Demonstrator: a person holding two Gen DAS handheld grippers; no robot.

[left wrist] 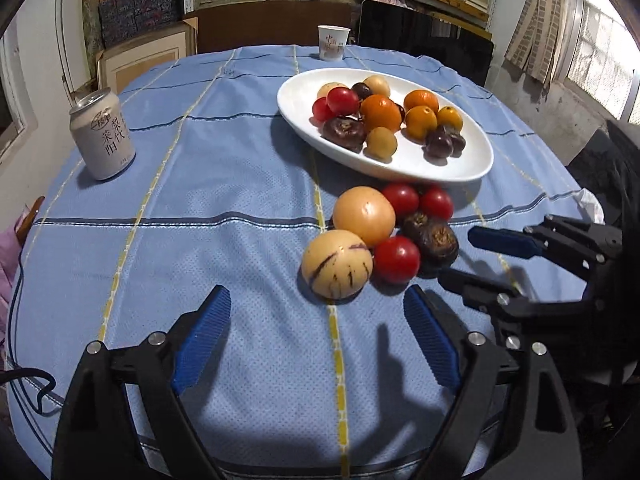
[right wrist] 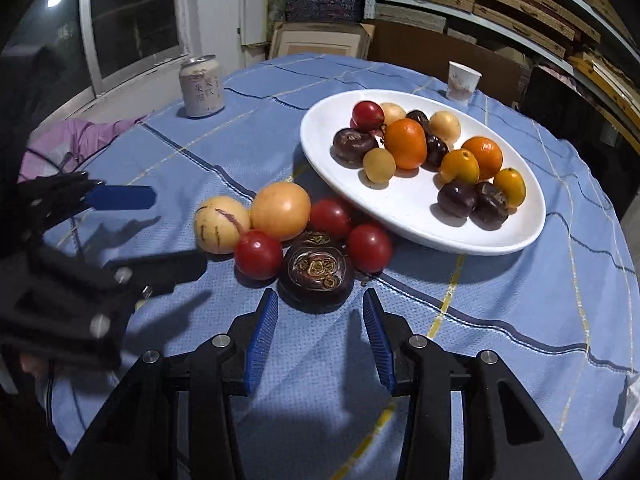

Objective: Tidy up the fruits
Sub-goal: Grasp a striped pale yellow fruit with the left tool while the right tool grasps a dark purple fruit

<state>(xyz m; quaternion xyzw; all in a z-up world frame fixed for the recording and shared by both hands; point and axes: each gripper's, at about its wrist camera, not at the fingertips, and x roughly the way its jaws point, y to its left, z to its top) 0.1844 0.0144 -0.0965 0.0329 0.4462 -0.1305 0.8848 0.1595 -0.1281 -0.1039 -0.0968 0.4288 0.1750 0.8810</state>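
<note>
- our left gripper (left wrist: pixel 318 300) hangs over the blue checked tablecloth (left wrist: pixel 200 200) with its jaws spread wide and nothing between them.
- just ahead of its fingertips sits a striped yellow pepino melon (left wrist: pixel 337 265), touching a peach-coloured round fruit (left wrist: pixel 364 216) and a cherry tomato (left wrist: pixel 397 259).
- our right gripper (right wrist: pixel 320 300) is also parted and empty; a dark water chestnut (right wrist: pixel 316 276) lies just in front of its fingertips, not between them.
- two more tomatoes (right wrist: pixel 330 217) sit beyond the chestnut, against the rim of the white oval plate (right wrist: pixel 400 216).
- the plate, further ahead, holds oranges (right wrist: pixel 405 143), tomatoes, chestnuts and pale round fruits.
- far left of our left gripper stands a drink can (left wrist: pixel 102 134); a paper cup (left wrist: pixel 333 42) stands beyond the plate.
</note>
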